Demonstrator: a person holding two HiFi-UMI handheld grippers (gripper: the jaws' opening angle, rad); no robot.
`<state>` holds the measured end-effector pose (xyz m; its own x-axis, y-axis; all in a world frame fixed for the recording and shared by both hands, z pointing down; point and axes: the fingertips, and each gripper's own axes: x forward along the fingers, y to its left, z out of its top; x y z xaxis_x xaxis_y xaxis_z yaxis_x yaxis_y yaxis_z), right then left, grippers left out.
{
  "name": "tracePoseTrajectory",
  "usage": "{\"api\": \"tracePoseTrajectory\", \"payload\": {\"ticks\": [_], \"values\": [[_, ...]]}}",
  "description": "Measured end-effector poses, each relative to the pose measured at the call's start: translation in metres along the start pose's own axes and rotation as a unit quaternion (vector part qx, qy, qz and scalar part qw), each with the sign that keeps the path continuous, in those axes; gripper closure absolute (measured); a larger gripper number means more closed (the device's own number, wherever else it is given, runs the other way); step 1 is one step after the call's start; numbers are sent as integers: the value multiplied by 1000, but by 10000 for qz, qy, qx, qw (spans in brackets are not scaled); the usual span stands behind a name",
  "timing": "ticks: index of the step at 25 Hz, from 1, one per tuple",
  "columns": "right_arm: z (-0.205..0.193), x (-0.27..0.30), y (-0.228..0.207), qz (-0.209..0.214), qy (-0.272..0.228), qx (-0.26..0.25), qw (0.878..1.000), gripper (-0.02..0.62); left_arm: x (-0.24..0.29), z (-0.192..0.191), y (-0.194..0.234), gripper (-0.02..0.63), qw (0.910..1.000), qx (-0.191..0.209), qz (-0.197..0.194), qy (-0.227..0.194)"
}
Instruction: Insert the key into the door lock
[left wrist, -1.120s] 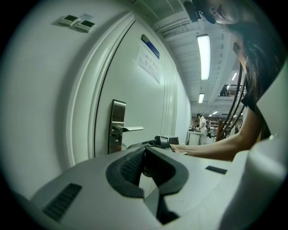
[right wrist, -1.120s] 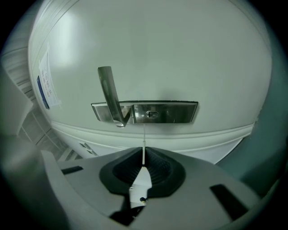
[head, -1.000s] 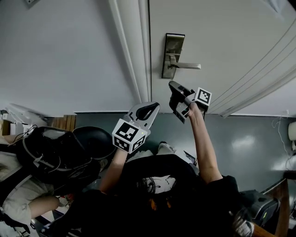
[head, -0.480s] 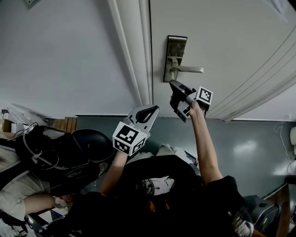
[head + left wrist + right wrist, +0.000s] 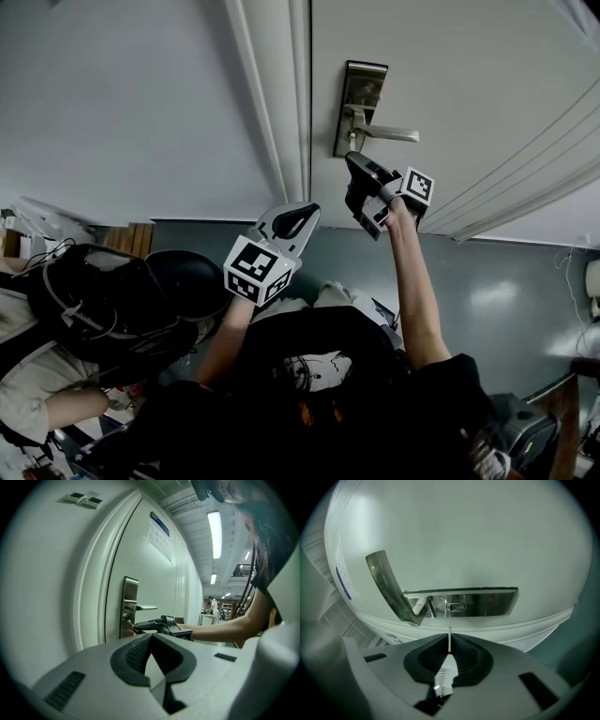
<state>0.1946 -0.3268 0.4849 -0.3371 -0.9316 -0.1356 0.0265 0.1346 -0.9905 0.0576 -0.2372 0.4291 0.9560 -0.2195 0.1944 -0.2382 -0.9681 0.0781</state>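
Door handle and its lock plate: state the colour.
Metallic silver. The door handle and lock plate show best in the right gripper view.

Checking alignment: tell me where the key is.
Right gripper view: the key sits edge-on in the right gripper, its tip at the keyhole in the lock plate, beside the handle.

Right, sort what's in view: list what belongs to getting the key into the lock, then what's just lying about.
Belongs to the job:
- key, edge-on, pointing at the keyhole
- right gripper, shut on the key
- lock plate and door handle

Just about:
- left gripper, shut, holding nothing
- black backpack
- wall control panels
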Motion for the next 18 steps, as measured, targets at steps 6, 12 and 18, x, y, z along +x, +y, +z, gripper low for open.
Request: {"api": "tracePoseTrajectory", "payload": {"ticks": [6, 12, 18], "values": [[0, 0, 0, -20, 22, 12, 10000, 575, 4, 0, 1, 597, 10000, -14, -41, 2], [2, -1, 3, -25, -61, 52, 10000, 575, -2, 4, 3, 597, 10000, -11, -39, -47], [2, 0, 8, 83, -163, 163, 9997, 575, -7, 9, 5, 597, 10000, -8, 7, -58]]}}
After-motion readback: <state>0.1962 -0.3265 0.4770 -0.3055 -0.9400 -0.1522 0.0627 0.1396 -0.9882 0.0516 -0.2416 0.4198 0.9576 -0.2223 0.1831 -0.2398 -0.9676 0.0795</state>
